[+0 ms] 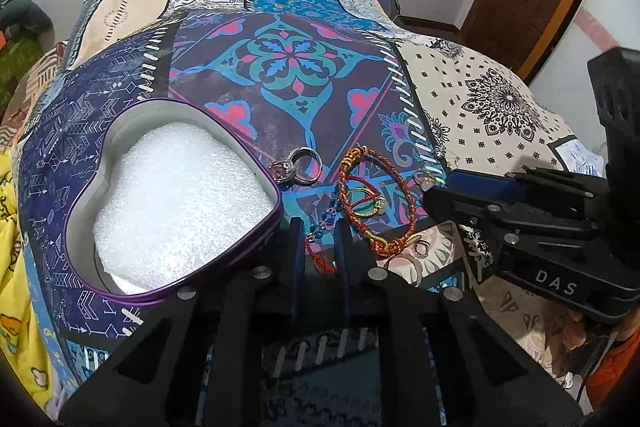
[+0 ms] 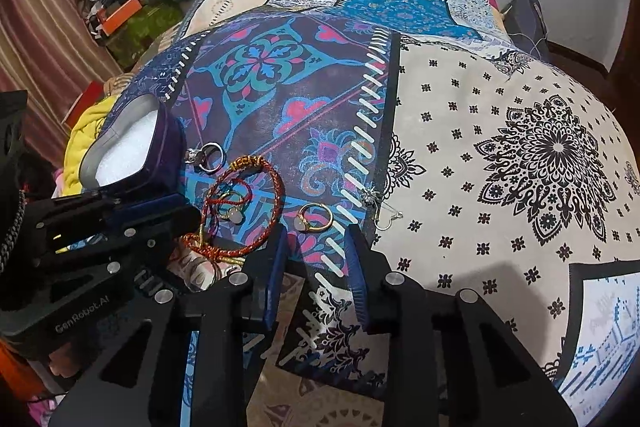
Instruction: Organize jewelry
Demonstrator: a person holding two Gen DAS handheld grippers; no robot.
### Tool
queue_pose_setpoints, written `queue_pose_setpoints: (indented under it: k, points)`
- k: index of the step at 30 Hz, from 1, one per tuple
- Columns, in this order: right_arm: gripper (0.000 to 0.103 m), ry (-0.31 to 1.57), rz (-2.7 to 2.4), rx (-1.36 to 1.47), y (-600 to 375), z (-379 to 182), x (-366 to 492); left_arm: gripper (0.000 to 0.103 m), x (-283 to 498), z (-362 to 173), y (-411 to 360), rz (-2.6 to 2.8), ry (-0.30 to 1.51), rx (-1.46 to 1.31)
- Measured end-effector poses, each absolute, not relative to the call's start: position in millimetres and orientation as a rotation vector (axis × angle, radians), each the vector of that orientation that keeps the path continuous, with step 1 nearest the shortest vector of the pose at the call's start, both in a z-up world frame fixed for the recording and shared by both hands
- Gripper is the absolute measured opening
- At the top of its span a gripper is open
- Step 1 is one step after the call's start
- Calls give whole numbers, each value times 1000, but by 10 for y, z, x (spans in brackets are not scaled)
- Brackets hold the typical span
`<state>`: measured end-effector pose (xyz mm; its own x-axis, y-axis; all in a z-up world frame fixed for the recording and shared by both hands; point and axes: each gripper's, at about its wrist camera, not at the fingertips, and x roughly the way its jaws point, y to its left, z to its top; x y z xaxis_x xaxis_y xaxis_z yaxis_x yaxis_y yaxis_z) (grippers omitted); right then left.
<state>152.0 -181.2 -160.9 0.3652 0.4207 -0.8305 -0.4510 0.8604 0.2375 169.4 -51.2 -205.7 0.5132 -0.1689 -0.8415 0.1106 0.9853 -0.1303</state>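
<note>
Left claw (image 1: 320, 239) low over the quilt (image 1: 280, 67), jaws parted with a narrow gap, a red cord with blue beads (image 1: 320, 235) lying between the tips, not pinched. Heart-shaped tin (image 1: 92, 179) (white foam inside) at ten o'clock of that claw, touching nothing but the quilt. Silver rings (image 1: 298, 169) just beside the tin's rim, at twelve o'clock. Red braided bracelet (image 1: 376, 203) at one o'clock, circling a gold ring (image 1: 362, 201). Right claw (image 2: 318, 259) released, jaws wide apart over bare quilt. Gold stone ring (image 2: 314, 217) at twelve o'clock, just beyond the tips. Small earring (image 2: 374, 205) at one o'clock, on the pale patch's edge.
</note>
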Motion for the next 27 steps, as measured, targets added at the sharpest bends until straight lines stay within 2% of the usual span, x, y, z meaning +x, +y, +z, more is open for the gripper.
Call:
queue_pose_setpoints:
  k: [2, 4, 8, 14, 16, 27]
  points:
    - [27, 1057, 560, -38, -1778, -1608, 1529, 6, 1701, -2066, -515, -175, 1019, -67]
    - [25, 1051, 555, -58, -1736, -1616, 1538, 5, 1709, -2073, -511, -181, 1020, -74]
    - [9, 1042, 548, -71, -1696, -1624, 1558, 4, 1699, -2067, -511, -188, 1015, -79]
    - [8, 1028, 544, -68, -1722, -1587, 1528, 3, 1631, -1999, -491, -196, 997, -96]
    - [8, 1022, 545, -61, -1722, -1556, 1519, 0, 1607, -1959, -470, -197, 990, -107]
    - [8, 955, 543, -25, -1774, -1254, 1429, 0, 1442, -1562, -413, -205, 892, -100]
